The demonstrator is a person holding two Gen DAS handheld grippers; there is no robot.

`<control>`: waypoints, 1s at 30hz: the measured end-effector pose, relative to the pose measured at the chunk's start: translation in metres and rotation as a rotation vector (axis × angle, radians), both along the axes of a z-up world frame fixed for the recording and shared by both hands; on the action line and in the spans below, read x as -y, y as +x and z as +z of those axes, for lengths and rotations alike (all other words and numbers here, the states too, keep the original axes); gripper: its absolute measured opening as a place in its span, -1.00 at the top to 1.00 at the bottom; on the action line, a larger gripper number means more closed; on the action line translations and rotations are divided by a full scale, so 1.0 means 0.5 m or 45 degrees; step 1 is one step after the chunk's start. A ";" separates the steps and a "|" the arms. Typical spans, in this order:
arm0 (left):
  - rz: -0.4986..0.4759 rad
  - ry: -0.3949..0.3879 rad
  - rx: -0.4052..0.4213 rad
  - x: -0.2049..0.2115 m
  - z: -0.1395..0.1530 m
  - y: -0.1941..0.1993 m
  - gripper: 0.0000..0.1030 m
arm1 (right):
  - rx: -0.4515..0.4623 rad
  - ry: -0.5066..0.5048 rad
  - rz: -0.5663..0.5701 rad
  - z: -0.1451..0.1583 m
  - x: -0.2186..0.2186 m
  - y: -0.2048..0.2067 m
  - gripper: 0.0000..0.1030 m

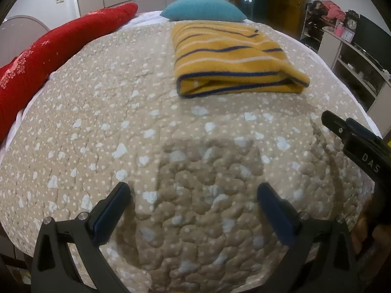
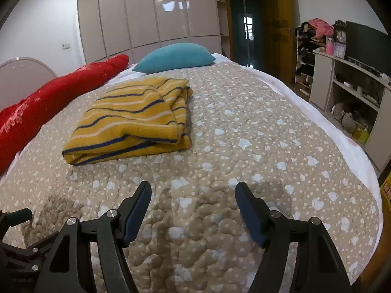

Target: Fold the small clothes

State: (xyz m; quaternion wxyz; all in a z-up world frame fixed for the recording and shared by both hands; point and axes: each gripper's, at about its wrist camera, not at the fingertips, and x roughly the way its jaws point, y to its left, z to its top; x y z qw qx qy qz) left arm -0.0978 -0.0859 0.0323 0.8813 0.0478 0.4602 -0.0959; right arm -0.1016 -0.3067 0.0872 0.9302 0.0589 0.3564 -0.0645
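Risk: top layer of folded cloth [image 2: 132, 119] likely to slide or spring apart if snagged by a finger, loose right edge being uneven. Cloth on quilt [image 2: 244, 134], well ahead of both grippers. Left gripper [image 1: 194, 210] spread wide, empty; right gripper [image 2: 193, 207] likewise. Shelves [image 2: 352, 92] at right hold clutter, too small to name.

Left gripper [image 1: 194, 195] jaws wide apart, empty, low, pointing forward. Right gripper [image 2: 193, 193] likewise spread, empty, just right of left one.
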 end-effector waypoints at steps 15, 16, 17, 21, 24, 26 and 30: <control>-0.004 0.010 -0.015 -0.002 -0.011 0.002 -1.00 | -0.019 -0.109 0.043 -0.006 -0.031 0.002 -0.52; -0.004 0.011 -0.016 -0.002 -0.012 0.002 -1.00 | -0.022 -0.112 0.043 -0.007 -0.031 0.003 -0.52; -0.005 0.013 -0.017 -0.002 -0.013 0.002 -1.00 | -0.023 -0.112 0.043 -0.007 -0.031 0.003 -0.53; -0.007 0.020 -0.016 -0.001 -0.016 0.003 -1.00 | -0.024 -0.117 0.041 -0.008 -0.030 0.002 -0.54; -0.005 0.021 -0.017 -0.001 -0.017 0.002 -1.00 | -0.030 -0.125 0.038 -0.011 -0.030 0.005 -0.54; -0.006 0.021 -0.016 -0.001 -0.018 0.002 -1.00 | -0.033 -0.139 0.035 -0.012 -0.032 0.005 -0.54; -0.004 0.024 -0.011 -0.001 -0.019 0.002 -1.00 | -0.053 -0.163 0.035 -0.018 -0.037 0.008 -0.55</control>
